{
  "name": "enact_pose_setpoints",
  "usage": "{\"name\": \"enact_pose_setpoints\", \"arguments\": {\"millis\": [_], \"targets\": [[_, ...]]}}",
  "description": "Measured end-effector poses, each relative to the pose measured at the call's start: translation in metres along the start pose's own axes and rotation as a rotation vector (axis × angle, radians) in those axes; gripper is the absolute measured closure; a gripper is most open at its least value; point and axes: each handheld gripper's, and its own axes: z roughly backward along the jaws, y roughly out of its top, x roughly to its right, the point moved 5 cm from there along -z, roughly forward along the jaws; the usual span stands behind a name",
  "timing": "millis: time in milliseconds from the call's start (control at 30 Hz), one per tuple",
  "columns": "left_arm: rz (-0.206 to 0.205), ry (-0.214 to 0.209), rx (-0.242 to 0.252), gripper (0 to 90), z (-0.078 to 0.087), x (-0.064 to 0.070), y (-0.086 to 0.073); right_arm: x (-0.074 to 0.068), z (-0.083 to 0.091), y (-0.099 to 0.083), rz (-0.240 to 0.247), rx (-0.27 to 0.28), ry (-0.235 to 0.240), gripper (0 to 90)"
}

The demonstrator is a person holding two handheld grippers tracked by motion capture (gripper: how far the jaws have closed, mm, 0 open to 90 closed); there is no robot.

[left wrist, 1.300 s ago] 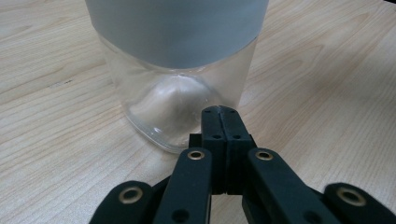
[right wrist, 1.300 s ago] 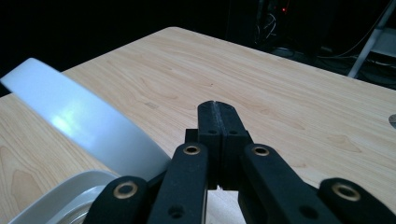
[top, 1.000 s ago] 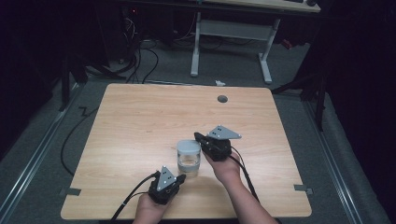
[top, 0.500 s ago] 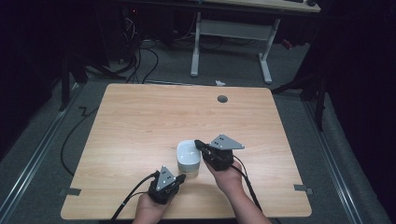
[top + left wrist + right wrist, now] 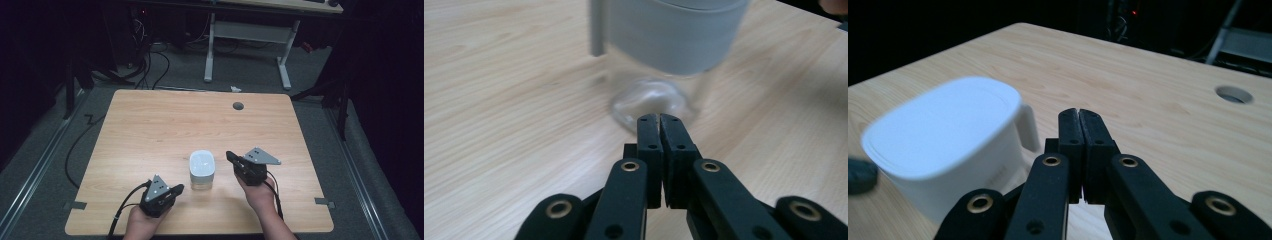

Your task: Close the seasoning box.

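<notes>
High view: clear-bodied jar [image 5: 202,172] upright under white lid [image 5: 202,164].

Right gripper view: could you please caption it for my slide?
Shut right tool beside a white-lidded container on the wooden table.

One overhead camera, two gripper cameras
High view looks down on the surface [image 5: 150,130]; both gripper views sit close to the shared jar [image 5: 202,170]

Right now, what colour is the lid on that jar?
White. The lid shows best in the right gripper view, capping the clear jar.
</notes>
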Motion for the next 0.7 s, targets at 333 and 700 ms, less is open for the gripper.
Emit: {"name": "enact_pose_setpoints", "arguments": {"millis": [333,700], "targets": [[0.025,0.116,0.085,78.6,0.016,-0.053,0.035,0.048,0.014,-0.035,-0.074,-0.055,-0.097,84.6],[0.018,0.264,0.109,58.1,0.020,-0.102,0.040,0.102,0.038,-0.084,-0.200,-0.113,-0.221,56.6]]}}
